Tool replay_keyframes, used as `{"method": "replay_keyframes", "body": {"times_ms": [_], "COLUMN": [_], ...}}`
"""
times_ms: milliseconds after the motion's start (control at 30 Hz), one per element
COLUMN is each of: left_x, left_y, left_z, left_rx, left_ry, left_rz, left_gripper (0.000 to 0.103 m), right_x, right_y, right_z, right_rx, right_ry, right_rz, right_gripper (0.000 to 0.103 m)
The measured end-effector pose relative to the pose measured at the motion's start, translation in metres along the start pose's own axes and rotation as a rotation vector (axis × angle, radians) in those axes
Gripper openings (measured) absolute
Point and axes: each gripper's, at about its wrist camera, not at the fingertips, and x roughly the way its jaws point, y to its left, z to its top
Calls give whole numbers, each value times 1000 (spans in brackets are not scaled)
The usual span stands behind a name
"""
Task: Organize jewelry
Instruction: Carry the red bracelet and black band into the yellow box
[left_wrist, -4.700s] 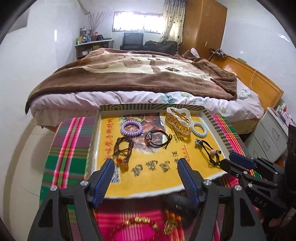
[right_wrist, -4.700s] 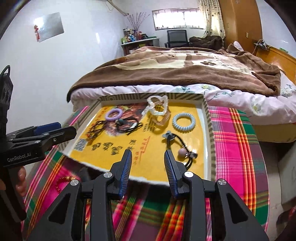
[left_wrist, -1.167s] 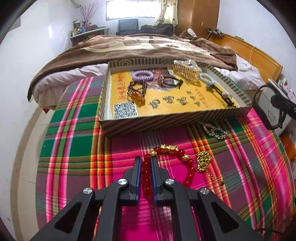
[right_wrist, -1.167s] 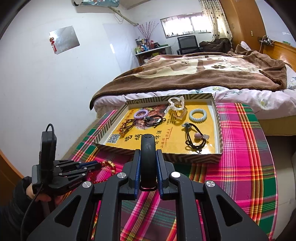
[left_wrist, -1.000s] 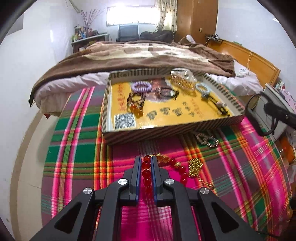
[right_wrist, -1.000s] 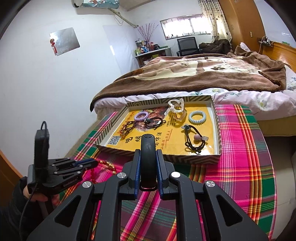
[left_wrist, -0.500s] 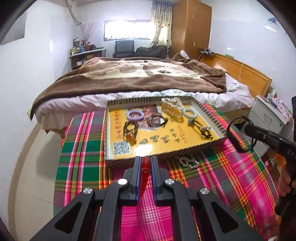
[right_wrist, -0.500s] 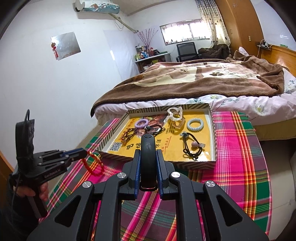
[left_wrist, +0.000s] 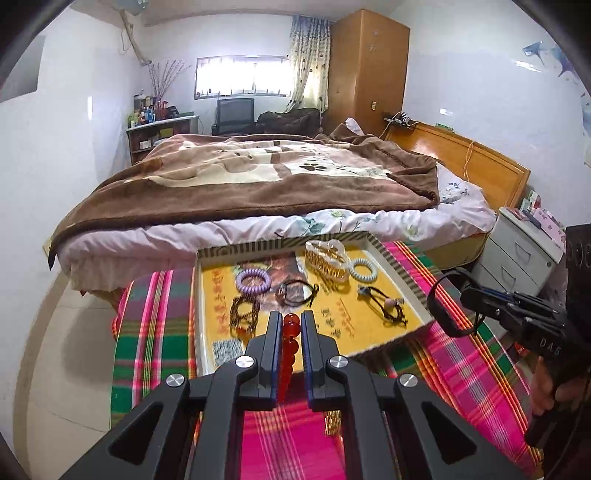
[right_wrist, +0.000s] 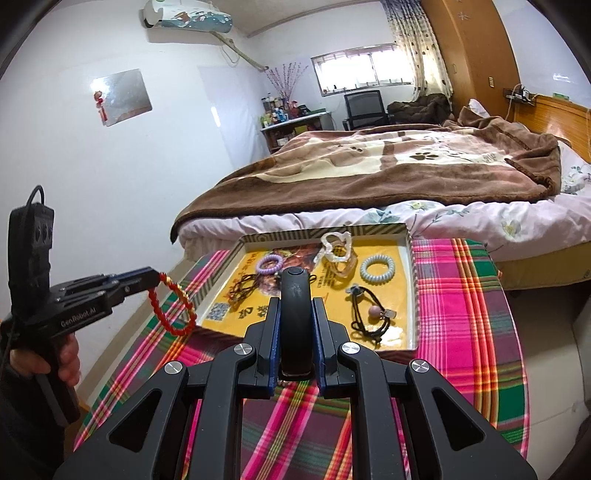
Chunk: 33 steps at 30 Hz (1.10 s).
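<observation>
My left gripper (left_wrist: 289, 322) is shut on a red bead bracelet (left_wrist: 288, 341) and holds it in the air before the tray's near edge; the bracelet hangs as a loop in the right wrist view (right_wrist: 173, 308). My right gripper (right_wrist: 295, 306) is shut on a black bangle (right_wrist: 294, 314), seen as a black ring in the left wrist view (left_wrist: 445, 306). The yellow-lined tray (left_wrist: 400, 271) holds a purple coil tie (left_wrist: 253, 280), a pale coil tie (left_wrist: 364, 272), a clear hair claw (left_wrist: 327, 260), black elastics and a dark bead bracelet.
The tray stands on a plaid cloth (right_wrist: 461, 314) over a small table. A gold chain piece (left_wrist: 332, 419) lies on the cloth below my left gripper. A bed (left_wrist: 258, 177) with a brown blanket is right behind the table. A white drawer cabinet (left_wrist: 517, 254) stands at the right.
My left gripper has lifted the red bracelet off the cloth and carried it up toward the tray. My right gripper has risen with the black bangle still in it.
</observation>
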Motion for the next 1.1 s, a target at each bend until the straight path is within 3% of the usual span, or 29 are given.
{"method": "replay_keyframes", "body": {"times_ms": [300, 633, 1100], "left_x": [50, 108, 148], "left_y": [-5, 2, 27], "left_z": [15, 8, 0], "left_rx": [-32, -82, -106], "left_ry": [35, 97, 160], "left_rz": [-59, -91, -27], "left_gripper": [10, 10, 10], "right_x": [24, 83, 137], "right_y": [-36, -71, -83], "right_z": [26, 45, 51], "right_rx": [64, 78, 56], "right_ry": [-1, 60, 120], "right_rz": [-73, -151, -187], "right_gripper": [15, 15, 16]}}
